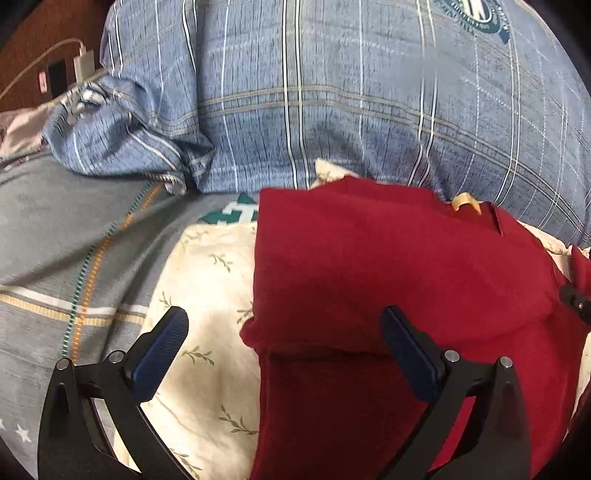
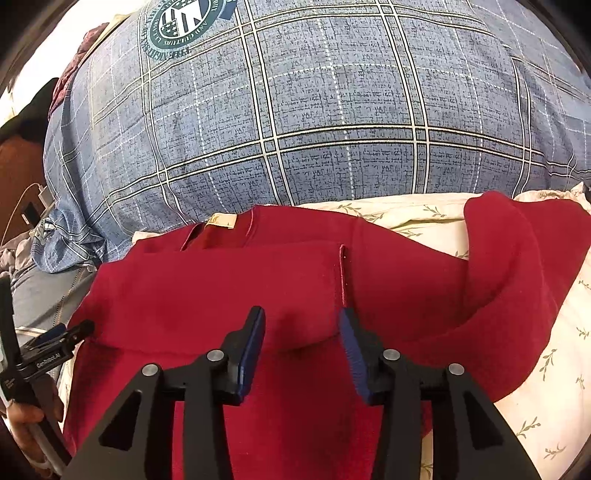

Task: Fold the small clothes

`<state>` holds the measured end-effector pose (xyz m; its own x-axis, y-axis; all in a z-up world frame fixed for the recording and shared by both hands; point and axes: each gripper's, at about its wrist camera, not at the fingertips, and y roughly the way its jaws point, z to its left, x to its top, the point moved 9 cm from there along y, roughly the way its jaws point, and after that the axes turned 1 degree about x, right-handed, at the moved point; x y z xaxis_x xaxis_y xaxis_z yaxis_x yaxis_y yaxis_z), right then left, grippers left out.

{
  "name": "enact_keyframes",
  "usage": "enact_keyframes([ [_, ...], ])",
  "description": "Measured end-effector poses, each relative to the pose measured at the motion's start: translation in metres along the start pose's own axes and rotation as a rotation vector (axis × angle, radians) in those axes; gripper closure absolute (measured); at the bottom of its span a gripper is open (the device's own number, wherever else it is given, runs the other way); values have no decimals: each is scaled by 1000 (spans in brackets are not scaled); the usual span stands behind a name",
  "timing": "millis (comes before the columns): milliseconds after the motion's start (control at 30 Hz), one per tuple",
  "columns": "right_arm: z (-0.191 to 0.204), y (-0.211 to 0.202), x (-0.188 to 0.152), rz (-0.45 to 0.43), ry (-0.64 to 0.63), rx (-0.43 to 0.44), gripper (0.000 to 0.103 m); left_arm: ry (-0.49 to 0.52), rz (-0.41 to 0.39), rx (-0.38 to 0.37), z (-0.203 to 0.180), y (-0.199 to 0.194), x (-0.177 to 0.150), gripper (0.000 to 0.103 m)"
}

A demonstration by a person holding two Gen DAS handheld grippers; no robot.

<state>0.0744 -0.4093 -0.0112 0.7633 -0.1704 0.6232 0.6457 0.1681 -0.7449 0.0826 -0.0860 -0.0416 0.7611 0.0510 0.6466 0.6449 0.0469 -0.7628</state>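
A dark red garment [image 1: 388, 266] lies partly folded on a cream leaf-print cloth [image 1: 207, 280]; a tan neck label [image 1: 466, 203] shows at its far edge. My left gripper [image 1: 284, 317] is open wide over the garment's left folded edge, holding nothing. In the right wrist view the same red garment [image 2: 258, 288] has its left side folded over the middle and a sleeve [image 2: 517, 266] curling up at the right. My right gripper [image 2: 302, 317] is open just above the fold's near edge, empty. The left gripper [image 2: 70, 334] shows at the garment's left edge.
A big blue plaid pillow [image 2: 314, 110] with a round green emblem [image 2: 181, 22] lies right behind the garment. A grey striped bedsheet [image 1: 62, 258] spreads to the left. A charger and cable [image 1: 83, 62] sit on the brown surface at far left.
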Motion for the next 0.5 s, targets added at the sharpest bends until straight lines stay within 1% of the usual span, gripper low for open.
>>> enact_keyframes([
  [167, -1, 3, -1, 8, 1, 1, 57, 0, -7, -15, -1, -5, 2, 0],
  [267, 0, 4, -2, 12, -7, -1, 55, 1, -3, -15, -1, -4, 1, 0],
  [433, -2, 4, -1, 21, -12, -1, 55, 17, 20, -12, -4, 0, -3, 0],
  [467, -5, 3, 1, 26, -11, -9, 55, 19, 23, -13, -4, 0, -3, 0],
  [500, -13, -3, 4, 26, -4, -35, 55, 19, 21, -18, -5, -1, -3, 0],
])
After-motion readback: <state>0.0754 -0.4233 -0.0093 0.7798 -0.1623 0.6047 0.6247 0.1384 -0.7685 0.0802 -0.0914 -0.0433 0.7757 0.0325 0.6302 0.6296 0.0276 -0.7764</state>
